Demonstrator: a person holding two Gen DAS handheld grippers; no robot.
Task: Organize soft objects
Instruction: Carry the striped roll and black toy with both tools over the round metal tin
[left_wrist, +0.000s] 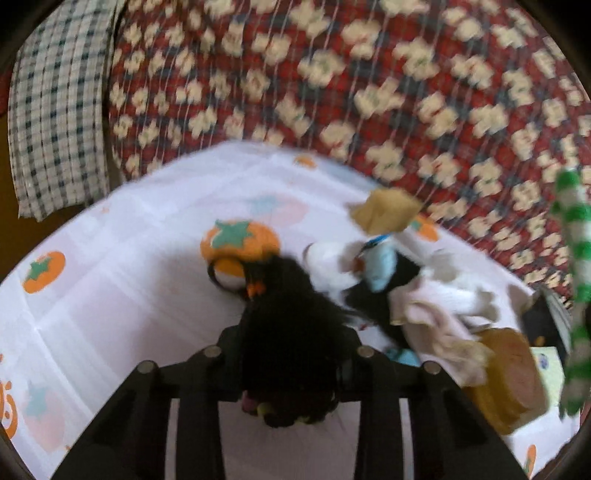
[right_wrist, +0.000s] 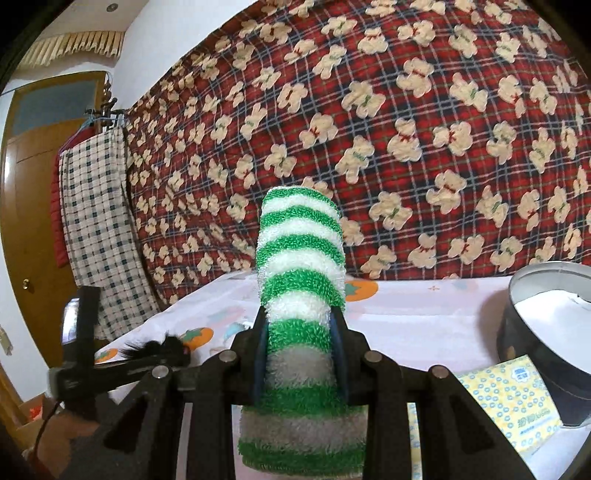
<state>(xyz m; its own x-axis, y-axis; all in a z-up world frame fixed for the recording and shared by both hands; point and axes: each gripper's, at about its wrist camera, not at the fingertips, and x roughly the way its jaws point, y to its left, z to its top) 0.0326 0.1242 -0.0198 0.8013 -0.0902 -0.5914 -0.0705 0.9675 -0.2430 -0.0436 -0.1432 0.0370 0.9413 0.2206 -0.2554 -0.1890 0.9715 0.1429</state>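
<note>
Yellow packet (right_wrist: 508, 406) bears unreadable blue print beside the round tin (right_wrist: 546, 328).

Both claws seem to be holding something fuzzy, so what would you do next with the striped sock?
Probably swing the right gripper rightward toward the round tin and lower the sock in. The sock is clamped and lifted, and the tin stands open just beside it. The left gripper is busy with a black fuzzy toy.

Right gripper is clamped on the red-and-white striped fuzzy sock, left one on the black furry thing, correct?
Not quite: the fuzzy sock in the right gripper is green-and-white striped, as the right wrist view shows. The left gripper does hold the black furry thing.
</note>
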